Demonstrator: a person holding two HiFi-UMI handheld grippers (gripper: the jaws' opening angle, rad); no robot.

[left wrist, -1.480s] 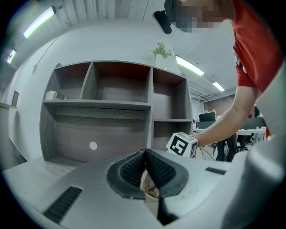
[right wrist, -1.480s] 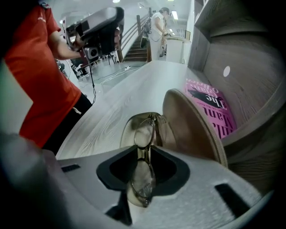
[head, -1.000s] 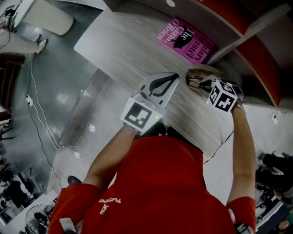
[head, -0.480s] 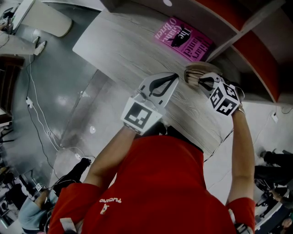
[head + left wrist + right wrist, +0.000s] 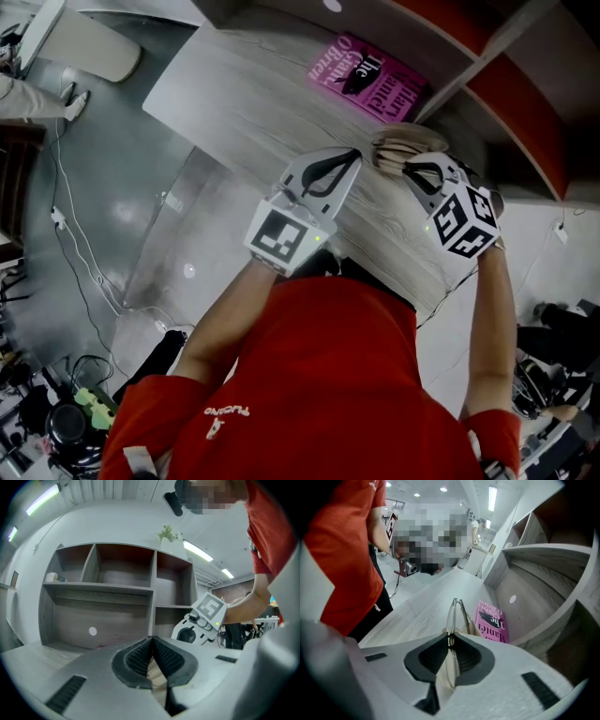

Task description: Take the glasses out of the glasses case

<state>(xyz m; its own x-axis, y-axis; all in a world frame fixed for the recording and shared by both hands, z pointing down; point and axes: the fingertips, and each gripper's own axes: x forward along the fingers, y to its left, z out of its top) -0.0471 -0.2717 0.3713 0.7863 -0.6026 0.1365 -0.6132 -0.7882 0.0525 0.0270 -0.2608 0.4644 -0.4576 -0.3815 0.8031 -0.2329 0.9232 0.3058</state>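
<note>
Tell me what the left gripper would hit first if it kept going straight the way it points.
Probably the shelf unit's upright divider: the left gripper, shut on the glasses case, aims across the tabletop at it. Depth is hard to judge.

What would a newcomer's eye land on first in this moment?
The right gripper is shut on a pair of clear-framed glasses, seen edge-on between its jaws. A bright pink book lies on the grey wooden table by the shelves, with the tan glasses case just in front of it. The left gripper, shut and empty, sits alongside.
</note>
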